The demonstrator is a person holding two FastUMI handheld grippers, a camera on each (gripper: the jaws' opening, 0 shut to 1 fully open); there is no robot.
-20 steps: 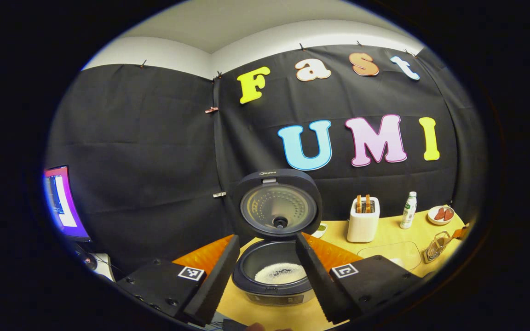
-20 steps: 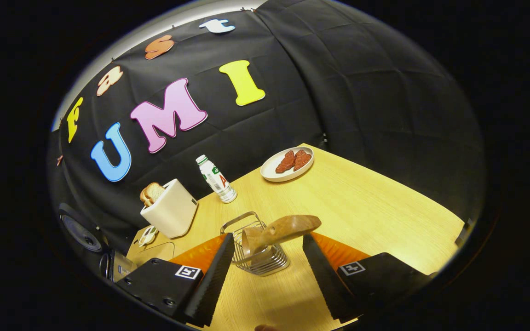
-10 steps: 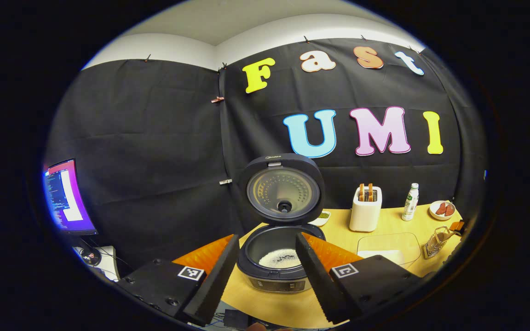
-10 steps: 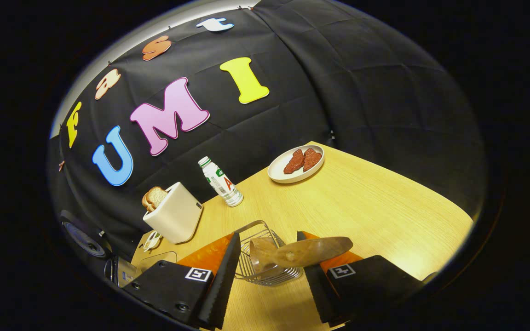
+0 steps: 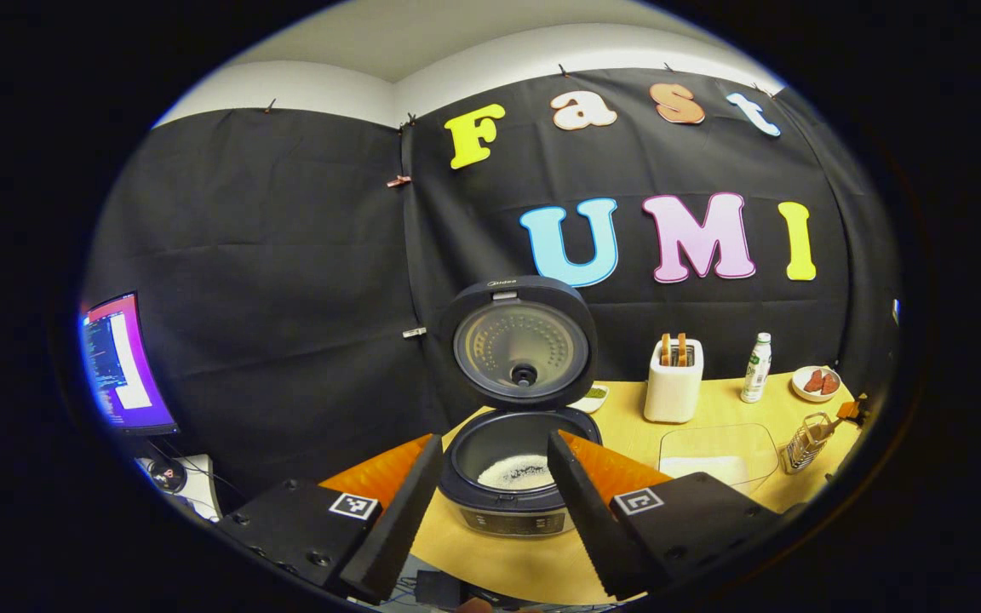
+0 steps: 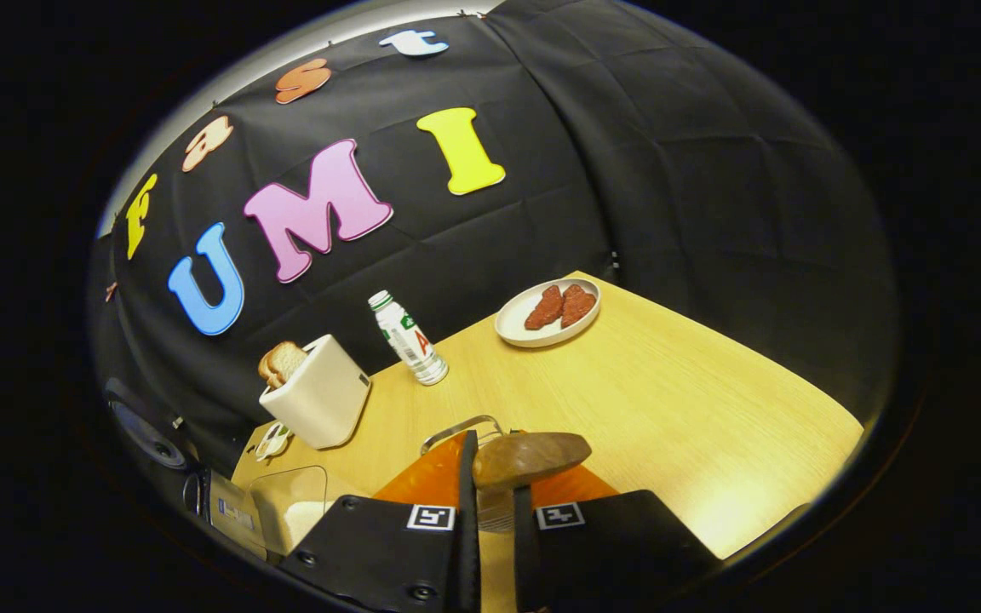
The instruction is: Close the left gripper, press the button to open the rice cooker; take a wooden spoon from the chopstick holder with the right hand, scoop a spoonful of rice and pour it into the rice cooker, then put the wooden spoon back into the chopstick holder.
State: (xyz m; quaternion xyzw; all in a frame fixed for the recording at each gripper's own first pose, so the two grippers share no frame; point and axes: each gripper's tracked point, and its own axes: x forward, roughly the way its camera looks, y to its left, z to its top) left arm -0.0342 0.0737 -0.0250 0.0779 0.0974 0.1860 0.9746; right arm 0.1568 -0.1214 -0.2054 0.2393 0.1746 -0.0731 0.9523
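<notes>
In the left gripper view the black rice cooker [image 5: 507,502] stands on the wooden table with its lid [image 5: 523,351] raised. White rice [image 5: 514,470] lies in its pot. My left gripper [image 5: 490,507] is open, hanging in front of the cooker and touching nothing. In the right gripper view my right gripper [image 6: 495,511] is shut on the handle of the wooden spoon [image 6: 529,457], whose bowl sticks up above the fingertips. The wire chopstick holder [image 6: 456,430] sits just behind the fingers, mostly hidden. Far right in the left gripper view the chopstick holder [image 5: 804,443] shows small.
A clear container [image 5: 716,455] with rice sits right of the cooker. Along the wall stand a white toaster [image 6: 316,400] with bread, a bottle [image 6: 408,339] and a plate [image 6: 547,311] with red pieces. A lit monitor [image 5: 120,366] is far left, off the table.
My right gripper moved in over the chopstick holder and shut on the wooden spoon's handle. My left gripper drew back a little from the open cooker and stayed open.
</notes>
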